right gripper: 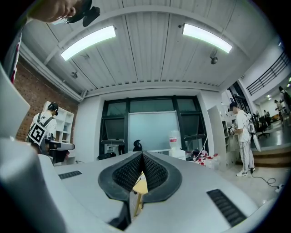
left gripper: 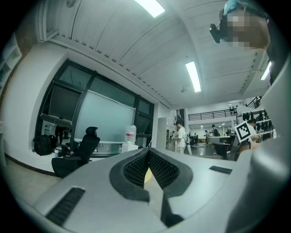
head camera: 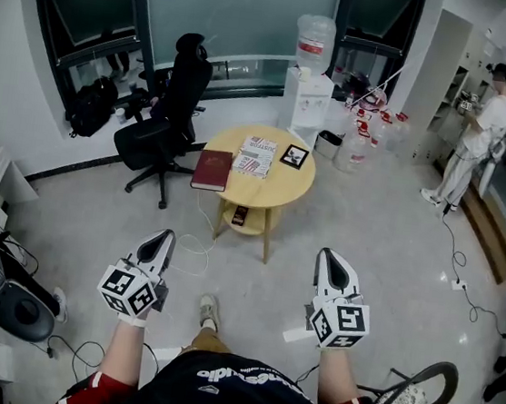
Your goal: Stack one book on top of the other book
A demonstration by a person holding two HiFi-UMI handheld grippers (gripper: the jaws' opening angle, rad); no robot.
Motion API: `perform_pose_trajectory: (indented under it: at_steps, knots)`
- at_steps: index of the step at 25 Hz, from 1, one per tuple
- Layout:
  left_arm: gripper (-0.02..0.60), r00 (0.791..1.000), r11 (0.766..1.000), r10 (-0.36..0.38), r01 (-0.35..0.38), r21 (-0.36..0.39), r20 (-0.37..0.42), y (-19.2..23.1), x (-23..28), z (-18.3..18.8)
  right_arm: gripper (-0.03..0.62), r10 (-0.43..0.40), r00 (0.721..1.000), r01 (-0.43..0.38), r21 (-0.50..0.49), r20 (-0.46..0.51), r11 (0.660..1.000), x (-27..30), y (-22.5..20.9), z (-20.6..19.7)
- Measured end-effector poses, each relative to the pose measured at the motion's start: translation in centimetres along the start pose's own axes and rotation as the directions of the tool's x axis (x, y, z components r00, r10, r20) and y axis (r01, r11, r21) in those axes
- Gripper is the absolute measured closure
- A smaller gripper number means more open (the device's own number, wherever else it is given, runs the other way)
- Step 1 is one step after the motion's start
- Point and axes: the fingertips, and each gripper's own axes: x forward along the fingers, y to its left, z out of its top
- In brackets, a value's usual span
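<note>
A dark red book (head camera: 212, 170) lies at the left edge of the round wooden table (head camera: 277, 190). Beside it, near the table's middle, lies a white book with a red-printed cover (head camera: 256, 156). The two books rest apart, side by side. My left gripper (head camera: 165, 234) and right gripper (head camera: 330, 254) are held level over the floor, well short of the table, both shut with nothing in them. In the left gripper view the left gripper (left gripper: 148, 150) has its jaws meeting at the tips. The right gripper (right gripper: 142, 154) shows a sliver of the table (right gripper: 140, 184) behind its closed jaws.
A square marker tile (head camera: 294, 156) lies on the table's right side. A black office chair (head camera: 169, 104) stands left of the table, a water dispenser (head camera: 309, 85) and several bottles behind it. A person (head camera: 481, 133) stands at the far right. Cables trail on the floor.
</note>
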Motion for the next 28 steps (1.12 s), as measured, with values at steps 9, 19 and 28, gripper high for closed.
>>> perform_pose_trajectory:
  at_steps: [9,19,28]
  knots:
    - [0.565,1.000,1.000,-0.004,0.004,-0.026,-0.001,-0.4,-0.3,-0.8,0.569,0.009,1.000,-0.009,0.033,0.017,0.999,-1.1,0.1,-0.5]
    - [0.565,1.000,0.999,0.017,-0.018,-0.037,-0.003,1.6,-0.3,0.0,0.569,0.032,0.999,-0.032,0.032,0.014,0.999,0.9,1.3,0.5]
    - [0.565,1.000,0.999,0.021,-0.021,-0.039,-0.009,2.5,0.3,-0.1,0.569,0.049,0.999,-0.049,0.029,0.006,0.998,2.1,1.6,0.5]
